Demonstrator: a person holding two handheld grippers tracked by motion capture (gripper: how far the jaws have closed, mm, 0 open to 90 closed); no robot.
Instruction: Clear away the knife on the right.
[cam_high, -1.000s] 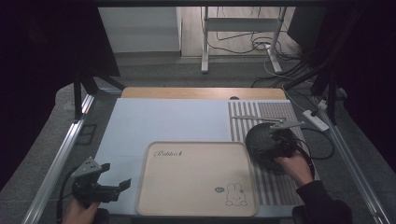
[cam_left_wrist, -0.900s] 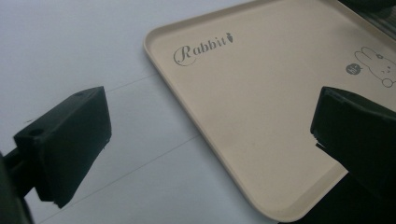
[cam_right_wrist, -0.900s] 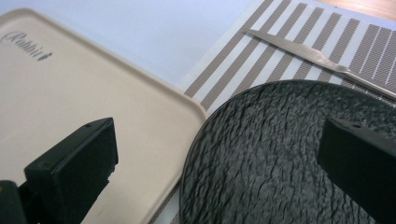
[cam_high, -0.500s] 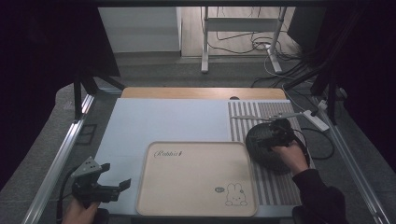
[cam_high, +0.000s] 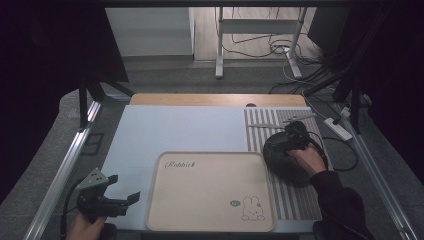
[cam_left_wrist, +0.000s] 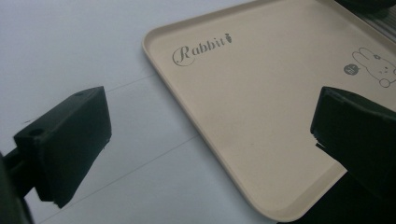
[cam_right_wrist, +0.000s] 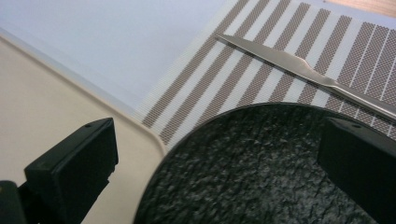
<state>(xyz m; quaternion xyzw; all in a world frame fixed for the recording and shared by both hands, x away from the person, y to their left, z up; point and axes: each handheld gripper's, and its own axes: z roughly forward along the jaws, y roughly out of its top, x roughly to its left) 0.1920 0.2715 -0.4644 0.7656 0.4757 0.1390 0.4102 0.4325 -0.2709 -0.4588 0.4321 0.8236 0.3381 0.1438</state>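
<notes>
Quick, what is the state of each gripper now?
Left gripper: open, holding nothing, beside the tray.
Right gripper: open, over the black plate.

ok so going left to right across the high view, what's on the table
left gripper → beige rabbit tray → black round plate on the striped placemat, with the right gripper over it

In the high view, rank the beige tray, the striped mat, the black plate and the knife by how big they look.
1. Beige tray, largest.
2. Striped mat, partly covered by the tray and plate, so its full extent is unsure.
3. Black plate, partly hidden by the right gripper.
4. Knife, smallest, a thin sliver.
</notes>
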